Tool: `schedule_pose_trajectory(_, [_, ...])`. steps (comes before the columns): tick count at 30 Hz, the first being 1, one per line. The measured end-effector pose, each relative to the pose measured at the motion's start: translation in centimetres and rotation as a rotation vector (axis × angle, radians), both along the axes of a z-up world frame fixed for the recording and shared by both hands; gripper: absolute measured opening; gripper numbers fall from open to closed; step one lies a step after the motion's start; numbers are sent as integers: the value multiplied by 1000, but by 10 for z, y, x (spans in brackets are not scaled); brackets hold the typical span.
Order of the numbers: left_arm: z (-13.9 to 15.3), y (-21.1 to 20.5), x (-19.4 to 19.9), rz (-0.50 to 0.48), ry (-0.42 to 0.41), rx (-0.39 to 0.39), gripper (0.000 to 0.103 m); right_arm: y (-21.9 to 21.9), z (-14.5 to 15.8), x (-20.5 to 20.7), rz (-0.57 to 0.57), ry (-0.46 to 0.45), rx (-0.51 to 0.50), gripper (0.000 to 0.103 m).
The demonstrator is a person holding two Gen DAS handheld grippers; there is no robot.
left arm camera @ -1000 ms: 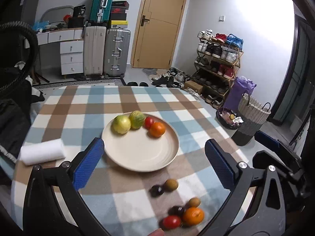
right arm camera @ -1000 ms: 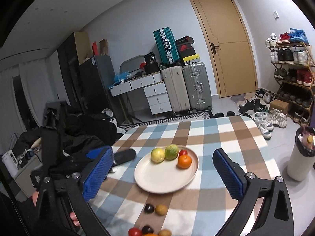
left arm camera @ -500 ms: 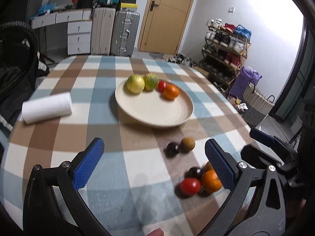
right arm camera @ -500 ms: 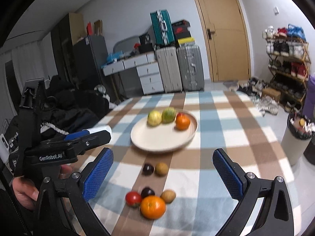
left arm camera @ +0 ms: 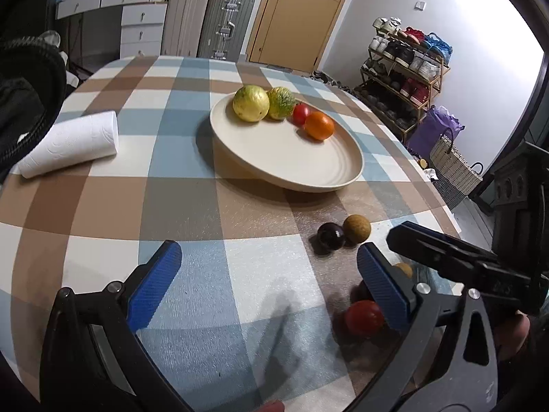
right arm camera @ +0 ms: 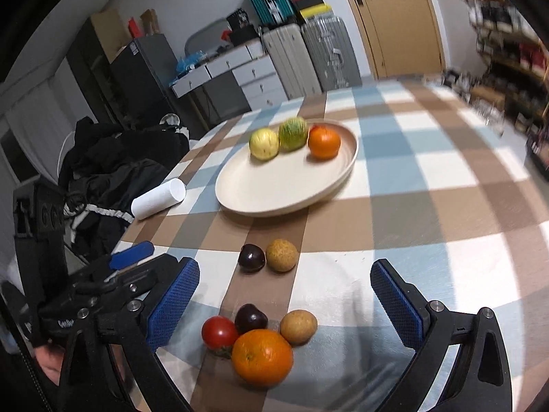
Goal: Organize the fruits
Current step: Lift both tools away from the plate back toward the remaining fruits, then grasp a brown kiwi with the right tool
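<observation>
A: Left wrist view?
B: Left claw (left arm camera: pixel 269 276) has its blue pads wide apart, nothing between them, low over the checkered tabletop (left arm camera: pixel 113 202). Cream plate (left arm camera: pixel 288 158) sits ahead, carrying a yellow fruit (left arm camera: pixel 250 103), a green-yellow fruit (left arm camera: pixel 280 102), a small tomato (left arm camera: pixel 301 114) and a small orange (left arm camera: pixel 319 125), all bunched at its far side. Paper towel roll (left arm camera: pixel 70 143) lies on its side to the left.
A: Loose fruit?
B: Dark plum (left arm camera: pixel 331 236) touching a brown round fruit (left arm camera: pixel 357 228), off the plate on the near side. A red tomato (left arm camera: pixel 363 316) sits just behind the right pad. Right claw's black body pokes in from the right edge.
A: Right wrist view?
B: Right claw (right arm camera: pixel 284 295) also spread apart, empty. Between and just ahead of its pads: a near cluster of large orange (right arm camera: pixel 262 357), red tomato (right arm camera: pixel 219 332), second plum (right arm camera: pixel 250 318) and second brown fruit (right arm camera: pixel 298 327), packed together. First plum (right arm camera: pixel 251 257) and brown fruit (right arm camera: pixel 281 254) sit farther on, between cluster and plate (right arm camera: pixel 274 189).
A: Left claw visible there?
B: Yes, lower left (right arm camera: pixel 137 264), beside the tabletop edge.
</observation>
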State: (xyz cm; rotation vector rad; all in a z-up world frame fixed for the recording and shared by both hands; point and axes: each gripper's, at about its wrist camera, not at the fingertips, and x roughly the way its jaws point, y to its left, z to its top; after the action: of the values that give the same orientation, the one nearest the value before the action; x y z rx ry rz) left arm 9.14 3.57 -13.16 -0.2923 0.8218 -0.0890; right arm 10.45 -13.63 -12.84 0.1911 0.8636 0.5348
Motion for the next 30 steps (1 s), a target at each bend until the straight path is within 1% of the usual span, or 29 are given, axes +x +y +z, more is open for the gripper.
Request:
schedule_pose_trajectory(4, [-8,5,9,3,20,-18,102,1,-13,17,19,61,32,89])
schedule_pose_trajectory(8, [-13,8,17,-2,33,-51,102,3,-23,31,30,105,68,88])
schedule_pose_trajectory(10, [-15,8,21,-9,41,-62,102,3,-25,34,33,113,80,83])
schedule_pose_trajectory(14, [-15,7,27,-17,44,-76,102,4,-27,38,45,129,95,76])
schedule_pose_trajectory(15, [-15,7,27,-19,44,-75,102,5,-26,39,49,132,98,72])
schedule_pose_trajectory(16, [-15,6,29,-22,43,-75,102,6,-27,41,58,139,106,66])
schedule_pose_trajectory(20, [-16,7,29,-16,54,-75,102,11,-27,42,73,140,102,55])
schedule_pose_trajectory(21, [-17,8,30,-14,58,-81,102,12,-27,43,77,141,104,49])
schedule_pose_trajectory(24, [-18,9,29,-12,61,-85,102,15,-27,43,86,140,102,47])
schedule_pose_trajectory(25, [-18,9,30,-11,61,-84,102,16,-28,43,100,143,113,42])
schedule_pose_trajectory(29, [-16,8,31,-15,57,-78,102,18,-29,45,99,150,102,34])
schedule_pose_trajectory(30, [-15,7,32,-16,57,-76,102,18,-31,45,99,159,103,29])
